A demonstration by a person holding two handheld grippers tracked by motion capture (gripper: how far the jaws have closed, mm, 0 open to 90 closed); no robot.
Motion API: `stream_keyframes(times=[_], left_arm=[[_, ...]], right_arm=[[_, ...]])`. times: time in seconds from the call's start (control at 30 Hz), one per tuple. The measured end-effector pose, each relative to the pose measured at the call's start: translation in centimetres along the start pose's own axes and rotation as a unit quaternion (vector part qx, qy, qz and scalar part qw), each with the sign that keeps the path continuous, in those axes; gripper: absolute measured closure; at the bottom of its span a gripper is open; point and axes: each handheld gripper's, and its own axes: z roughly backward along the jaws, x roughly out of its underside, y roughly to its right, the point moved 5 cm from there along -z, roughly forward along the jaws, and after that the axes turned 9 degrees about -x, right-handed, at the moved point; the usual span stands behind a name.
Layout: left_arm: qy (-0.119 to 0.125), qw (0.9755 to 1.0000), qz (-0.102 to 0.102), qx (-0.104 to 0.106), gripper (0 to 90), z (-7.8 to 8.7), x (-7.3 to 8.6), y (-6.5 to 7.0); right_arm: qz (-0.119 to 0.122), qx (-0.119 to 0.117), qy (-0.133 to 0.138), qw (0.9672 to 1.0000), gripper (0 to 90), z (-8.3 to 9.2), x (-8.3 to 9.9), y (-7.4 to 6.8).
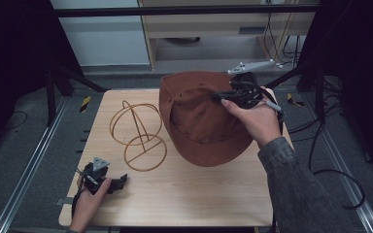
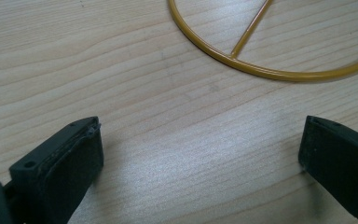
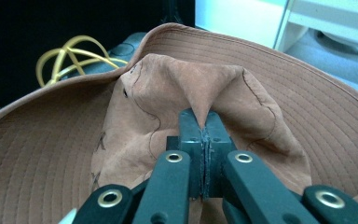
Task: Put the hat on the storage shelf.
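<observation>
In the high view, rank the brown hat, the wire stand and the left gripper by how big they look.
1. Brown hat, largest by far.
2. Wire stand, clearly smaller in outline.
3. Left gripper, smallest, though the hand covers part of it.

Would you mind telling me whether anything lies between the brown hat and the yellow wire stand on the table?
Nothing visible does: the brown hat, pinched by the right gripper, hangs just beside the yellow wire stand, over bare table.
</observation>
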Motion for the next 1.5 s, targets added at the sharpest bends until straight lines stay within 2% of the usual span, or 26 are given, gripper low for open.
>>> stream_keyframes(times=[0.23, 0.83, 1.23, 1.5], left_arm=[[-0.001, 1.0, -0.001, 0.0, 0.0, 0.0, 0.0, 0.0], [0.0, 1.0, 0.002, -0.001, 0.0, 0.0, 0.0, 0.0], [-0.001, 1.0, 0.001, 0.0, 0.0, 0.0, 0.0, 0.0], [-0.001, 1.0, 0.0, 0.0, 0.0, 0.0, 0.0, 0.0]], right_arm=[[0.017, -0.008, 0.01, 0.9998, 89.4, 0.3, -1.9, -1.5], [0.035, -0.012, 0.015, 0.9992, 89.5, -0.2, -5.0, -3.6], [0.05, -0.032, 0.012, 0.9982, 89.4, -3.3, -6.5, -6.0], [0.056, -0.044, 0.015, 0.9974, 89.4, -4.6, -7.5, -7.2]])
